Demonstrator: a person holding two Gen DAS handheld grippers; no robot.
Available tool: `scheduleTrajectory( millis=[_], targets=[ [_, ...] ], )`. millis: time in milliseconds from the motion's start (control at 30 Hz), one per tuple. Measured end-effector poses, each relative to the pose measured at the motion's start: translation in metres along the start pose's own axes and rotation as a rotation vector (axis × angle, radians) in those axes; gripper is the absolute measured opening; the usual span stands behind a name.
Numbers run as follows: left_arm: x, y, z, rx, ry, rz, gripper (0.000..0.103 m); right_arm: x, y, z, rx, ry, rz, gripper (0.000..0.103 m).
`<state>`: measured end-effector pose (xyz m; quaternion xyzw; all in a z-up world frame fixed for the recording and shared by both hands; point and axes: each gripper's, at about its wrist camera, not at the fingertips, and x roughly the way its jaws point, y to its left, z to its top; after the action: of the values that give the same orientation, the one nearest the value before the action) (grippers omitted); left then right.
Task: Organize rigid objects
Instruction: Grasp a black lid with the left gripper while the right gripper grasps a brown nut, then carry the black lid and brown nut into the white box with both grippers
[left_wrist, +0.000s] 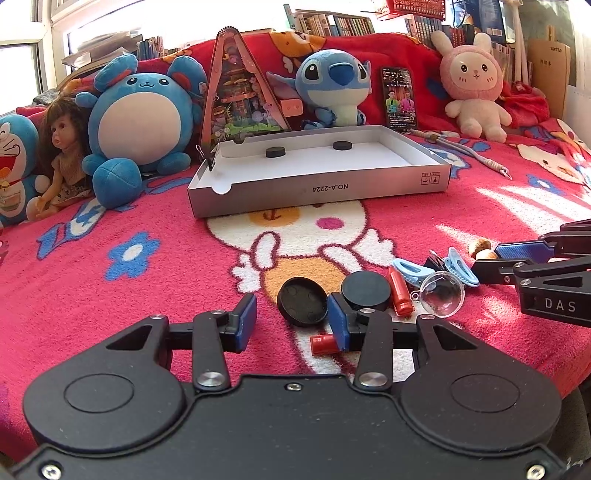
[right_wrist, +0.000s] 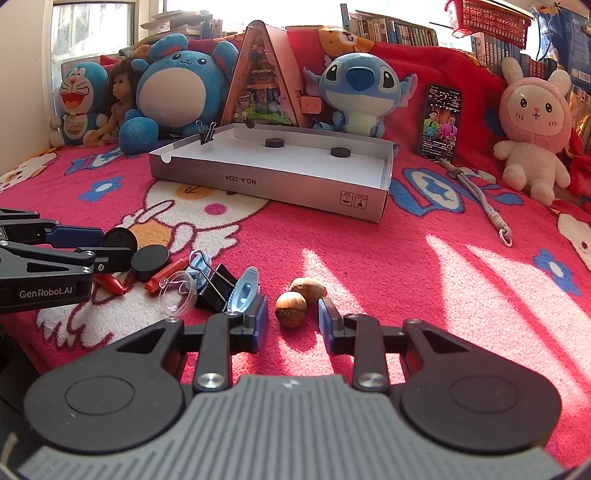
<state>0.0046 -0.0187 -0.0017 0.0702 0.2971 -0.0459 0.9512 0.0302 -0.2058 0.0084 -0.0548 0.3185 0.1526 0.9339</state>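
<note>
Two grippers are open: left gripper (left_wrist: 291, 319) frames the black round plastic cap (left_wrist: 302, 305), bottom middle; right gripper (right_wrist: 292, 320) frames the brown round nut (right_wrist: 291, 308).

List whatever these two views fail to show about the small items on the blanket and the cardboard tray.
- Red plastic tube, left wrist view: its far end is hidden behind the left gripper finger.
- Black binder clip, left wrist view: mostly covered by light blue plastic clips.
- Grey cardboard tray, both views: near floor hidden by its front wall.
- Second brown nut, right wrist view: partly behind the nearer nut between the right gripper fingers.
</note>
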Motion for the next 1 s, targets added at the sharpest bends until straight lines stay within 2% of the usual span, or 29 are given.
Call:
scheduleTrajectory(
  millis=[267, 433, 467, 500, 600, 700, 1000],
  targets=[
    [0.001, -0.002, -0.001, 0.03, -0.004, -0.014, 0.041, -0.002, -0.003, -0.002, 0.015, -0.003, -0.019, 0.039],
    [0.008, 0.001, 0.002, 0.003, 0.009, -0.024, 0.041, -0.003, -0.001, -0.002, 0.009, -0.003, -0.018, 0.039],
    [0.009, 0.003, 0.002, -0.005, 0.012, -0.029, 0.04, -0.003, -0.001, -0.001, 0.007, -0.003, -0.017, 0.039],
    [0.009, 0.004, 0.003, -0.011, 0.012, -0.032, 0.036, -0.003, -0.001, -0.001, 0.006, -0.003, -0.016, 0.039],
    [0.008, 0.005, 0.003, -0.012, 0.008, -0.038, 0.03, -0.004, 0.0, -0.001, 0.002, -0.002, -0.015, 0.035],
    [0.007, 0.004, 0.004, -0.006, 0.005, -0.035, 0.03, -0.005, 0.001, -0.001, -0.003, 0.001, -0.008, 0.023],
    [0.006, 0.006, 0.017, -0.01, -0.02, -0.038, 0.03, -0.009, 0.004, 0.008, -0.01, -0.023, -0.007, 0.022]
  ],
)
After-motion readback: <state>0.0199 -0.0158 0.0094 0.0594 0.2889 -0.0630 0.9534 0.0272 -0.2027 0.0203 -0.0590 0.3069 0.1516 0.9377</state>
